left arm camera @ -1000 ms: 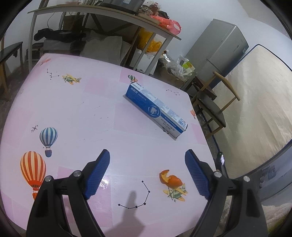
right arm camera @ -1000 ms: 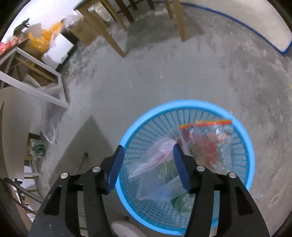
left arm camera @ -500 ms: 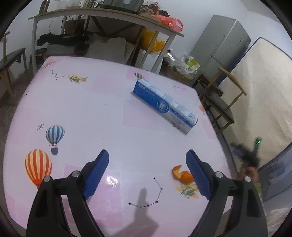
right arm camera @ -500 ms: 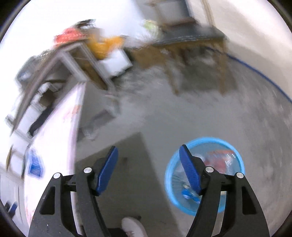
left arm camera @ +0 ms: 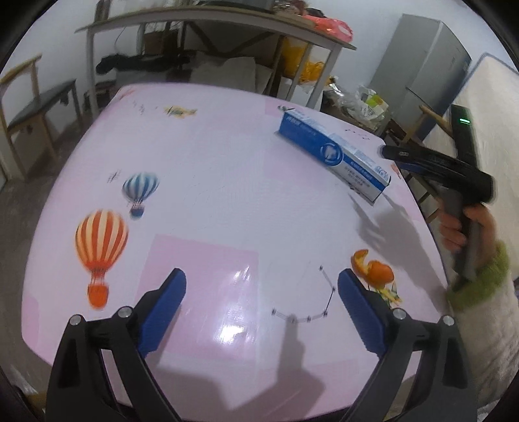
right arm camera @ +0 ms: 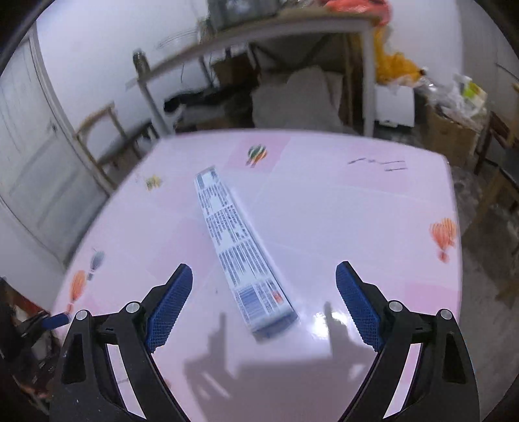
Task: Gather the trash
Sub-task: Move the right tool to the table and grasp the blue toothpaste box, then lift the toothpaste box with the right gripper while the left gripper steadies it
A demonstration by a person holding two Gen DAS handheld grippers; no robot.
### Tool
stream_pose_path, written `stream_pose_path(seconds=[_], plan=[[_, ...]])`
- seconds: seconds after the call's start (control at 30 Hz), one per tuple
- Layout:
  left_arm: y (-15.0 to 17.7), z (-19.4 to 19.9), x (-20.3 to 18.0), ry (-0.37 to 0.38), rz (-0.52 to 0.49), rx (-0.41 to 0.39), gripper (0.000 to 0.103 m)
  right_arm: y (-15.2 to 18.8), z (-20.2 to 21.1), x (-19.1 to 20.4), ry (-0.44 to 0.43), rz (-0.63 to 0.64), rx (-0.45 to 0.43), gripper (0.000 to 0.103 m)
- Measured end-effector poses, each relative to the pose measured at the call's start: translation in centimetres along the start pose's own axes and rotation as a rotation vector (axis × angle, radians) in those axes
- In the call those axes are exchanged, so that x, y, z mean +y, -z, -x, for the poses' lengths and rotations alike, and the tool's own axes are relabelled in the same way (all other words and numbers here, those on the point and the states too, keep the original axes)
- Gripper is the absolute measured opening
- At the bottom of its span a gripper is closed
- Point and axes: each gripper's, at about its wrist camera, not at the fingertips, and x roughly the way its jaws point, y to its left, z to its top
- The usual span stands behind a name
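Observation:
A long blue and white toothpaste box (left arm camera: 334, 155) lies on the pink table (left arm camera: 227, 201) toward its far right. In the right wrist view the box (right arm camera: 241, 250) lies lengthwise just ahead of my right gripper (right arm camera: 264, 302), which is open and empty above the table. From the left wrist view the right gripper (left arm camera: 389, 152) reaches in from the right, close to the box's near end. An orange peel (left arm camera: 373, 269) lies near the table's right front, beside the right finger of my left gripper (left arm camera: 261, 308), which is open and empty.
A long wooden bench table (left arm camera: 227, 22) with clutter stands behind the pink table. A grey cabinet (left arm camera: 421, 68) and a wooden chair (left arm camera: 431, 130) are at the right, bags of clutter (left arm camera: 366, 104) between them. A stool (left arm camera: 35, 107) stands left.
My right gripper swung from over the blue basket on the floor up to the table and now faces the toothpaste box. My left gripper drifted slightly left, staying open.

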Motion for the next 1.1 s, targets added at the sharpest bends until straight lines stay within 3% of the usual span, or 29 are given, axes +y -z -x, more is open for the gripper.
stream_pose_path(seconds=[0.1, 0.17, 0.27, 0.37, 0.57, 0.8, 0.87, 0.97, 1.1], plan=[[0.9, 1.0, 1.3, 0.029, 0.041, -0.011, 0.092, -1.0, -3.9, 1.3, 0.047, 0.034, 0.108, 0.074], [1.4, 1.5, 2.0, 0.041, 0.056, -0.022, 0.092, -1.1, -5.6, 1.5, 0.057, 0.023, 0.169, 0.048], [2.1, 2.2, 3.0, 0.060, 0.072, -0.035, 0.092, -0.4, -5.4, 2.0, 0.051, -0.012, 0.188, 0.038], [2.4, 2.5, 3.9, 0.085, 0.092, -0.042, 0.092, 0.8, -4.0, 3.4, 0.082, -0.015, 0.194, 0.037], [2.5, 2.3, 4.8, 0.160, 0.141, -0.035, 0.092, 4.6, -1.1, 6.5, 0.037, -0.032, 0.208, 0.035], [1.8, 1.1, 3.9, 0.271, 0.167, -0.006, 0.092, 10.0, 1.6, 10.4, -0.083, -0.041, 0.247, 0.038], [1.7, 0.8, 3.2, 0.306, 0.168, 0.007, 0.092, 10.7, 1.9, 11.2, -0.105, -0.041, 0.245, 0.044], [1.5, 0.5, 2.4, 0.341, 0.166, 0.023, 0.092, 11.2, 2.3, 12.5, -0.097, -0.010, 0.224, 0.052], [1.1, 0.0, 1.5, 0.346, 0.159, 0.033, 0.089, 10.8, 1.9, 13.0, -0.049, 0.033, 0.195, 0.053]])
